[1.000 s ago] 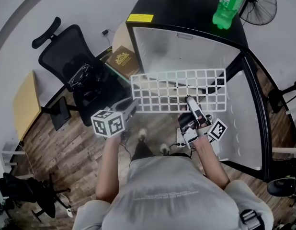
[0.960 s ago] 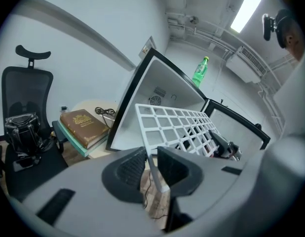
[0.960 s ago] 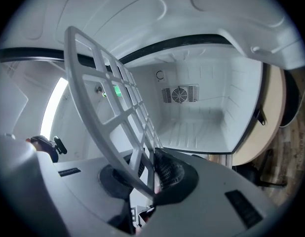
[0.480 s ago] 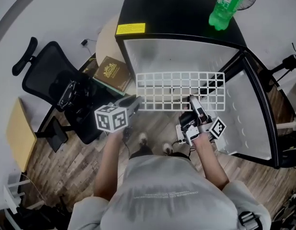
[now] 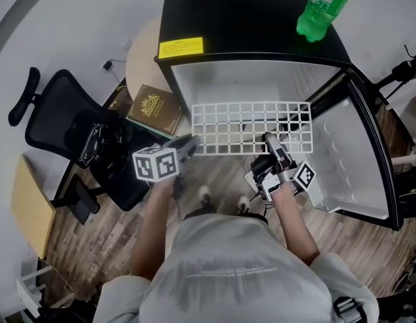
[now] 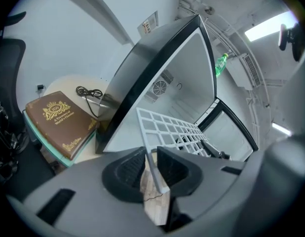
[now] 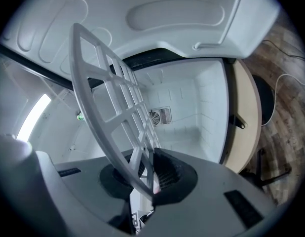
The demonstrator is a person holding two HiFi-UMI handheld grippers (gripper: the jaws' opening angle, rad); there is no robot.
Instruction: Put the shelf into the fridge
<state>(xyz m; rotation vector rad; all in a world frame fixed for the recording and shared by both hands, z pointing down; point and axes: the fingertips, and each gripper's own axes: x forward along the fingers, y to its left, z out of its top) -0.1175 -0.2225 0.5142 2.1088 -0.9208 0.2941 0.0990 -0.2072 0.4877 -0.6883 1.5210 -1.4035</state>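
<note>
The white grid shelf (image 5: pixel 252 128) hangs level in front of the open black fridge (image 5: pixel 241 25), its far edge at the mouth of the white inside (image 5: pixel 248 83). My left gripper (image 5: pixel 188 145) is shut on the shelf's near left corner (image 6: pixel 152 167). My right gripper (image 5: pixel 270 140) is shut on the near edge, right of the middle, with a bar of the shelf (image 7: pixel 113 107) between its pads. In the right gripper view the fridge's back wall and vent (image 7: pixel 160 116) show through the grid.
The fridge door (image 5: pixel 353 160) stands open to the right. A green bottle (image 5: pixel 322 5) stands on the fridge top. At the left a brown book (image 5: pixel 154 110) lies on a round table (image 5: pixel 142 62), beside a black office chair (image 5: pixel 80 140). The floor is wood.
The shelf, held by both grippers, has moved toward the fridge's opening. The fridge sits larger and nearer in the head view, and the chair has slid left.
</note>
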